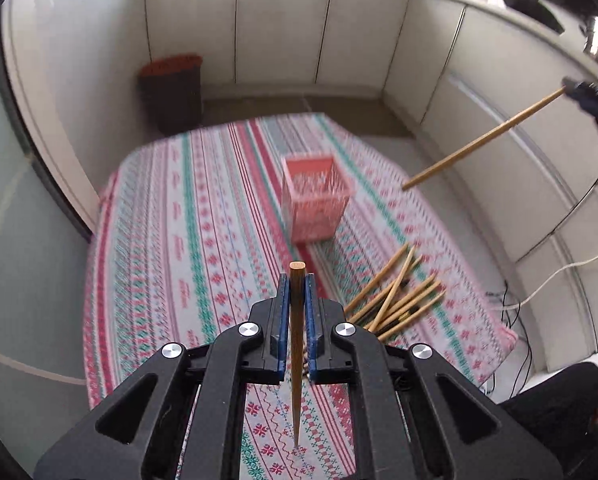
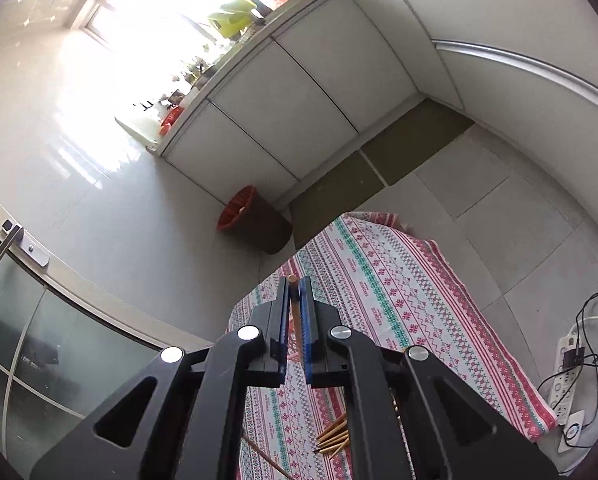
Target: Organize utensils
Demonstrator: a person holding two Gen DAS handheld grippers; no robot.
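Note:
My left gripper [image 1: 297, 280] is shut on a wooden chopstick [image 1: 297, 344] that hangs down over the patterned tablecloth [image 1: 203, 240]. A pink slotted basket [image 1: 317, 200] stands upright ahead of it. A pile of several chopsticks [image 1: 399, 300] lies on the cloth to the right of the basket. My right gripper [image 2: 294, 284] is shut on another chopstick [image 2: 295, 320]; in the left wrist view it [image 1: 591, 92] is raised at the far right with its chopstick [image 1: 483, 140] slanting down towards the basket. The pile's tips [image 2: 335, 438] show in the right wrist view.
A dark bin with a red rim [image 1: 173, 88] stands on the floor beyond the table, also in the right wrist view [image 2: 255, 220]. White cabinets [image 1: 279, 28] line the walls. A power strip with cables [image 2: 567, 380] lies on the floor at right.

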